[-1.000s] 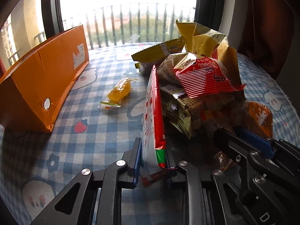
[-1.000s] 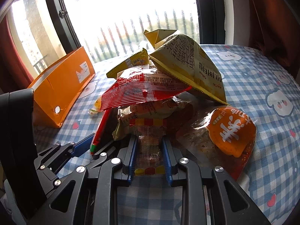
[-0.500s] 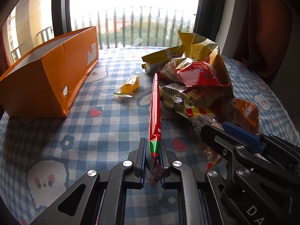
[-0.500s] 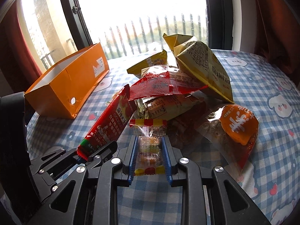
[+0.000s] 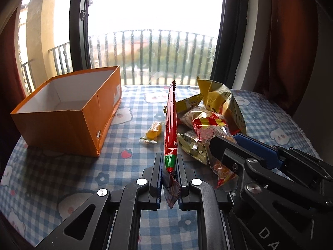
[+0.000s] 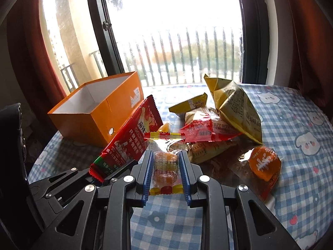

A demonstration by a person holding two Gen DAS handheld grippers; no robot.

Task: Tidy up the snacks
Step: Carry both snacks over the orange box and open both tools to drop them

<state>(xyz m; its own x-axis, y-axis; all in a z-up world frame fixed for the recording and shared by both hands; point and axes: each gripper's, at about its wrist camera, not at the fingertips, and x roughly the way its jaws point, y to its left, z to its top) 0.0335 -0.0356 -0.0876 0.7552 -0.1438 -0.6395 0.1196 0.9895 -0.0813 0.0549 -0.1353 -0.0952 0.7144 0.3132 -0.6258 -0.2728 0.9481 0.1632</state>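
Jaws of your left gripper (image 5: pixel 169 174) are closed on the bottom seal of the long red packet (image 5: pixel 171 125), which stands on edge and rises clear of the checked tablecloth (image 5: pixel 116 173). Your right gripper (image 6: pixel 166 167) is clamped on the clear candy pouch (image 6: pixel 165 167), its striped top seal sticking up toward the snack pile (image 6: pixel 210 133) in the middle of the table. You have the open orange box (image 5: pixel 68 125) near the table's left edge, by the window, well apart from the pile. One small yellow sweet (image 5: pixel 154 132) lies between box and pile.
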